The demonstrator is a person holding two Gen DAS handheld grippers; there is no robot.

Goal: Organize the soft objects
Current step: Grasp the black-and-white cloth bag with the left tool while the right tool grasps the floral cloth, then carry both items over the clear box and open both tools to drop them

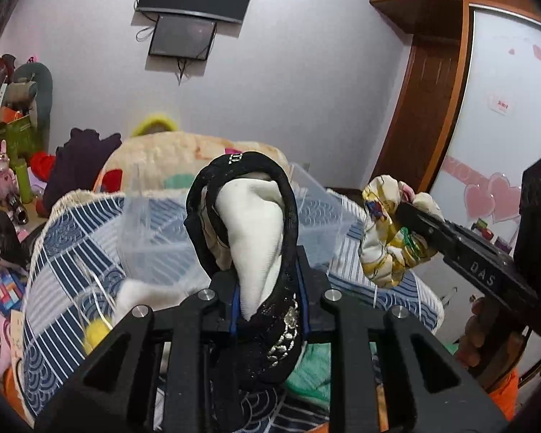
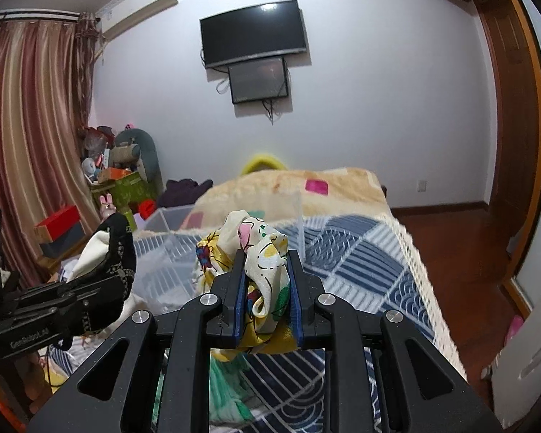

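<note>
My left gripper (image 1: 267,270) is shut on a soft black item with silver trim and a white cloth lining (image 1: 256,223), held up above the bed. The same black and white item (image 2: 115,249) shows at the left of the right wrist view, in the left gripper (image 2: 101,285). My right gripper (image 2: 265,256) is shut on a yellow and white patterned scrunchie (image 2: 234,231), also lifted off the bed. In the left wrist view the scrunchie (image 1: 382,252) hangs from the right gripper (image 1: 411,216) at the right. A clear plastic box (image 1: 155,234) stands on the bed behind both.
The bed has a blue and white patterned cover (image 2: 360,263) and a beige blanket (image 2: 342,184) at its far end. A green cloth (image 1: 313,371) and a yellow pompom (image 1: 95,332) lie on the cover. Cluttered shelves (image 2: 119,176) stand left; a wardrobe (image 1: 505,108) stands right.
</note>
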